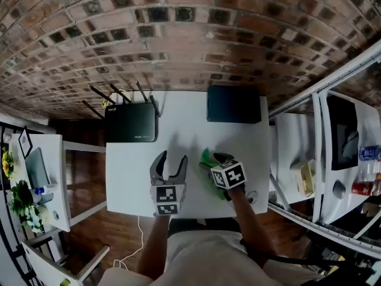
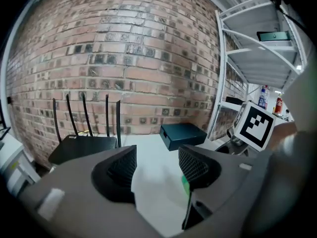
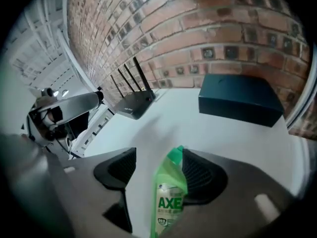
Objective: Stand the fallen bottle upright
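Right gripper view: right gripper open astride the bottle; left gripper open, empty. An off-centre clench may squirt it out

Open table middle — router back-left; black box back-right.
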The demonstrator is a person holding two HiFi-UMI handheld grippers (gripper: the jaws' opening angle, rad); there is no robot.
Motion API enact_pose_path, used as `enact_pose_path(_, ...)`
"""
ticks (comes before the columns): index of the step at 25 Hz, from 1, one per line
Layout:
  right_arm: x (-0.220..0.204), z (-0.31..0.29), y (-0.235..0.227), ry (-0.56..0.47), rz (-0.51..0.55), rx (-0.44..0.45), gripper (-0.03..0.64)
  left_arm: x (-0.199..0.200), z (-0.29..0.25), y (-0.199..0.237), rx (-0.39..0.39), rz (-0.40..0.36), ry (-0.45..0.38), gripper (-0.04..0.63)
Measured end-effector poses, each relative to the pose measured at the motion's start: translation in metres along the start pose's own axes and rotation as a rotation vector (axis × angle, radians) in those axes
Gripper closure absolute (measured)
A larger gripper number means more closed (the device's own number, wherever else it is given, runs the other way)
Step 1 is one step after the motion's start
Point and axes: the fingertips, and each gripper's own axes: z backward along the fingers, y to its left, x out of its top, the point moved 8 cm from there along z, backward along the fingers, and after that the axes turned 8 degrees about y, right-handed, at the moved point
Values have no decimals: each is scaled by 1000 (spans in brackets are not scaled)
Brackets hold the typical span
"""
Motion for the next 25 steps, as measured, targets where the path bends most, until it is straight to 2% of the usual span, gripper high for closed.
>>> enact_pose_path(3, 1, -22, -8, 85, -14, -21, 337, -9, -10, 0, -2, 44, 41, 310)
enact_pose_path(7, 10, -44, -26, 125, -50, -102, 336, -15, -19, 9, 37, 57, 55, 310)
enact_pose_path(11, 7, -70, -29, 247, -33, -104, 336, -25, -19, 19, 68, 85, 78, 310)
enact_pose_path(13, 7, -73, -29, 273, -34, -130, 347, -29, -18, 22, 84, 94, 84, 310)
enact_pose_path(16, 8, -73, -29, 274, -49, -153, 375, -35, -17, 24, 102, 106, 90, 310)
enact_pose_path(21, 7, -71, -31, 259, -60, -131, 394, -34, -13, 19, 101, 109, 86, 310)
enact_pose_path(25, 7, -57, -26, 192, -94, -88, 430, -34, -6, 18, 105, 106, 68, 310)
